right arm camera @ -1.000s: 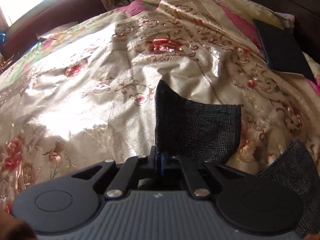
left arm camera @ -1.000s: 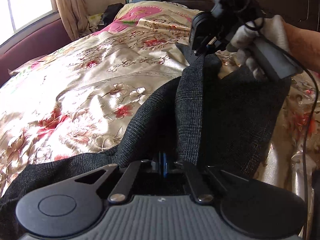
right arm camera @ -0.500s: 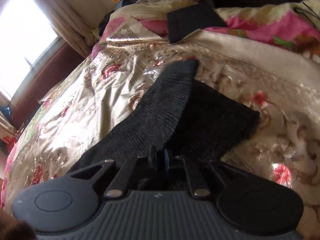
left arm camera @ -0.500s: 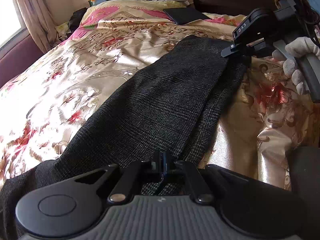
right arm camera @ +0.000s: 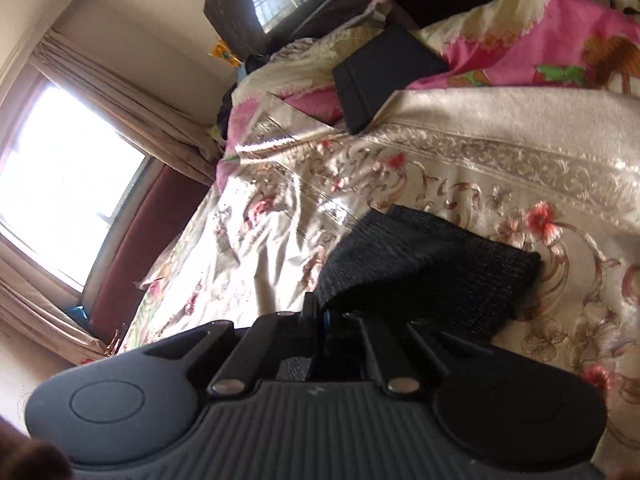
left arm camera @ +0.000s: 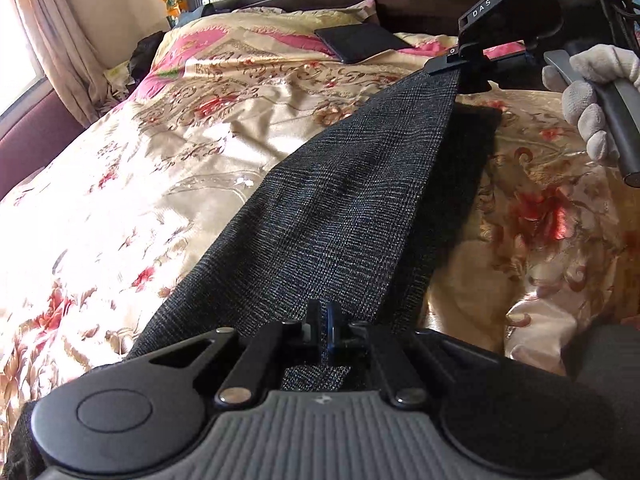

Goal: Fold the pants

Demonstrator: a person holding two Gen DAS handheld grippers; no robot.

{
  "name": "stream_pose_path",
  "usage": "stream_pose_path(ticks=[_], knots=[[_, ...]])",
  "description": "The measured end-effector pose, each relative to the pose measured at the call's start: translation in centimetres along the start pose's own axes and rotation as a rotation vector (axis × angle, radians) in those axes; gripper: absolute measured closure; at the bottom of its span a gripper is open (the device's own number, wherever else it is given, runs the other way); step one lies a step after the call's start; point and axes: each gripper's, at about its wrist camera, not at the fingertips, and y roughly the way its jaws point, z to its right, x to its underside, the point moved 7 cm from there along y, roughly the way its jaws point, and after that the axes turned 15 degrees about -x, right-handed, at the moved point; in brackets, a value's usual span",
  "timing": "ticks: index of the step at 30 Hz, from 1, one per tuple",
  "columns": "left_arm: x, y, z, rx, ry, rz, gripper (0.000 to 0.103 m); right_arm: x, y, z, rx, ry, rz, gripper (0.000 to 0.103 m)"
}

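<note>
Left gripper (left arm camera: 326, 330): clamped on the near end of the pants (left arm camera: 340, 216).
Pants: stretched over the bedspread (left arm camera: 160, 168), long axis running from gripper to gripper.
Right gripper (right arm camera: 320, 316): clamped on the far end.
Left view only: gloved hand (left arm camera: 592, 96).
Right view only: window (right arm camera: 60, 188).

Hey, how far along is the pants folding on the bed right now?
Early stage. Done: the pants are stretched out long and narrow on the bedspread, apparently with one leg on the other. In hand: the left claw is shut on the near end and the right claw on the far end, the cloth taut between them. Left: folding it end to end.
</note>
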Motion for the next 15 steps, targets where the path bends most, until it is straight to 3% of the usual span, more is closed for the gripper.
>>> stream_pose_path(ticks=[3, 6, 9, 13, 15], knots=[[0.4, 0.0, 0.9, 0.033, 0.015, -0.012, 0.083, 0.5, -1.6, -0.3, 0.025, -0.059, 0.002, 0.099], [1.5, 0.9, 2.0, 0.024, 0.053, -0.041, 0.083, 2.1, -1.1, 3.8, 0.173, -0.047, -0.053, 0.097], [1.5, 0.8, 1.9, 0.030, 0.051, -0.043, 0.083, 2.8, -1.2, 5.5, 0.141, 0.023, -0.030, 0.095], [1.4, 1.1, 1.8, 0.037, 0.052, -0.053, 0.083, 1.3, -1.2, 5.7, 0.108, 0.066, 0.024, 0.083], [1.3, 1.1, 1.9, 0.033, 0.052, -0.053, 0.083, 0.5, -1.0, 6.6, 0.089, 0.127, 0.045, 0.084]])
